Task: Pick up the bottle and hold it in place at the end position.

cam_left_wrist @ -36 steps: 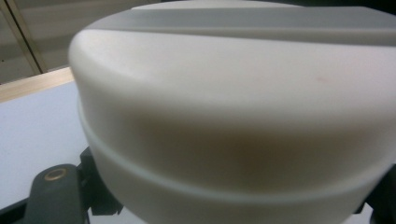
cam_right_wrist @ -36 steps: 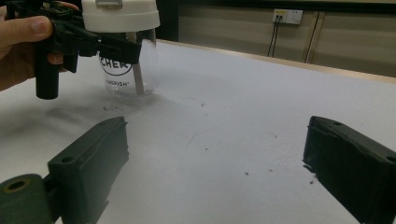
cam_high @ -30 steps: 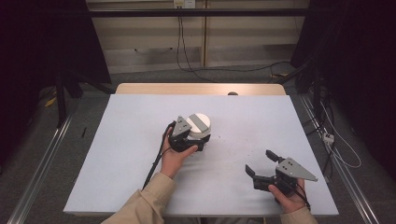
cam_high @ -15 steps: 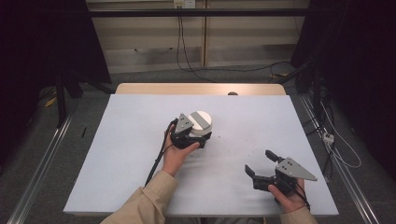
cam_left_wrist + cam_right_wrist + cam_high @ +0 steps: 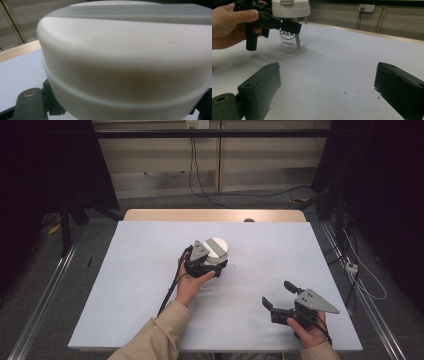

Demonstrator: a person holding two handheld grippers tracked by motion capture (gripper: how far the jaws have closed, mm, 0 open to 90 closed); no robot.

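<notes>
The left claw [image 5: 212, 265] is clamping the clear white-lidded plastic jar [image 5: 292, 30]; beside it, the right claw [image 5: 280, 297] is waiting, jaws apart, probably to unscrew the lid.

From my seat, the jar [image 5: 125, 62] sits so close in the left gripper view that its white lid is blurred and cut off by the edges, hiding the pads. In the right gripper view the left gripper [image 5: 274, 23] covers part of the jar's lettering, and both near jaws run off the bottom edge

Left gripper [image 5: 212, 266] clamped, right gripper [image 5: 281, 294] wide apart.
</notes>
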